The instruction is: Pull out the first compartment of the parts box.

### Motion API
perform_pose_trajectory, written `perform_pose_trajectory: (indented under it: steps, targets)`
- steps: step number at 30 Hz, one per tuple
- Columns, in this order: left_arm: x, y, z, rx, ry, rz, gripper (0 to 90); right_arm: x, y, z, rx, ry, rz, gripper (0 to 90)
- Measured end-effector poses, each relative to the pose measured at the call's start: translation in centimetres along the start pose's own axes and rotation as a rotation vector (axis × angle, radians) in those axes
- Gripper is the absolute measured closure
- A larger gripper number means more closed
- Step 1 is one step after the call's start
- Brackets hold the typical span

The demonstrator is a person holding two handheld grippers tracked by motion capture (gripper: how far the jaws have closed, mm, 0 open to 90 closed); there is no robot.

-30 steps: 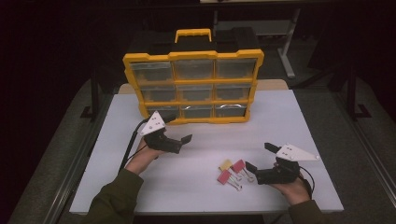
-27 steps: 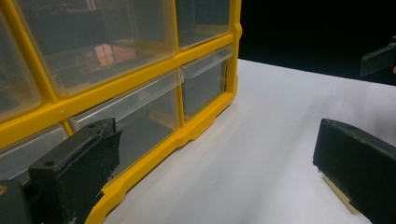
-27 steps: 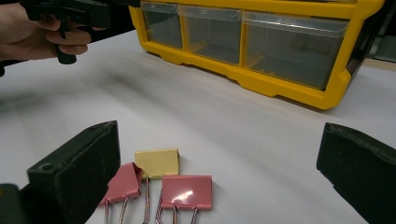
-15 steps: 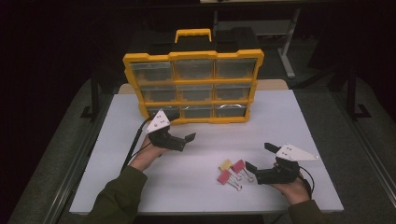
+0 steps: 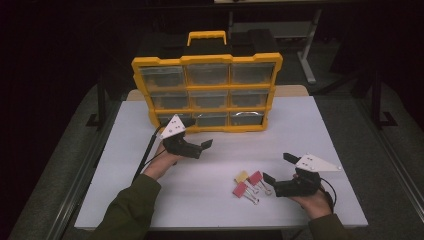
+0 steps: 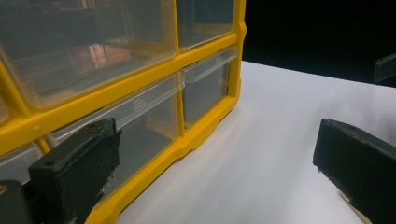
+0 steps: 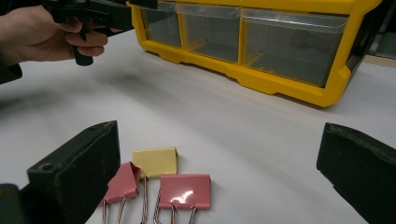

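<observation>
- left gripper (image 5: 202,146) is hovering jaws apart, holding nothing, just in front of the bottom row of the yellow plastic organizer with clear drawers (image 5: 206,92); in the left gripper view the clear bottom drawer (image 6: 140,126) is sitting right past its left jaw, so this hand is the nearer one for a drawer pull.
- drawer fronts are facing the person; the organizer's long axis is running across the white table (image 5: 320,130), upright.
- three binder clips are lying between the grippers, far closer to the right one: yellow binder clip (image 7: 155,162), left pink binder clip (image 7: 122,182), right pink binder clip (image 7: 185,191).
- clip bodies are pointing away toward the organizer, wire handles trailing back at the right jaws; long axes roughly along the approach line.
- right gripper (image 5: 279,170) is resting wide open and empty, clips just ahead of it and toward its left jaw.
</observation>
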State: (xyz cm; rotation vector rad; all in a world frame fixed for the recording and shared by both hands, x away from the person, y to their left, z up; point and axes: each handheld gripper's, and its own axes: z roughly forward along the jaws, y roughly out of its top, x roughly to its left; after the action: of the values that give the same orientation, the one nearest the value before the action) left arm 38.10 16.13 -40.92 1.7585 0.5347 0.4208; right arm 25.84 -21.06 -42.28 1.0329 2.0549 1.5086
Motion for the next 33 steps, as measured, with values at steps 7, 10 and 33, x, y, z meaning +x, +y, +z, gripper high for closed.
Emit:
perform_pose_trajectory:
  steps: [7, 10, 33]
  targets:
    - [0.3, -0.1, 0.9, -0.012, -0.01, -0.01, 0.0, -0.2, 0.0, 0.0, 0.001, 0.0, 0.007, 0.0]
    - [0.4, -0.2, 1.1, -0.005, -0.013, -0.005, 0.0, -0.2, -0.1, 0.0, -0.002, 0.0, 0.012, 0.0]
    - [0.0, -0.5, 1.2, 0.033, 0.03, 0.141, 0.0, -0.5, -0.2, -0.1, -0.009, -0.004, 0.025, 0.0]
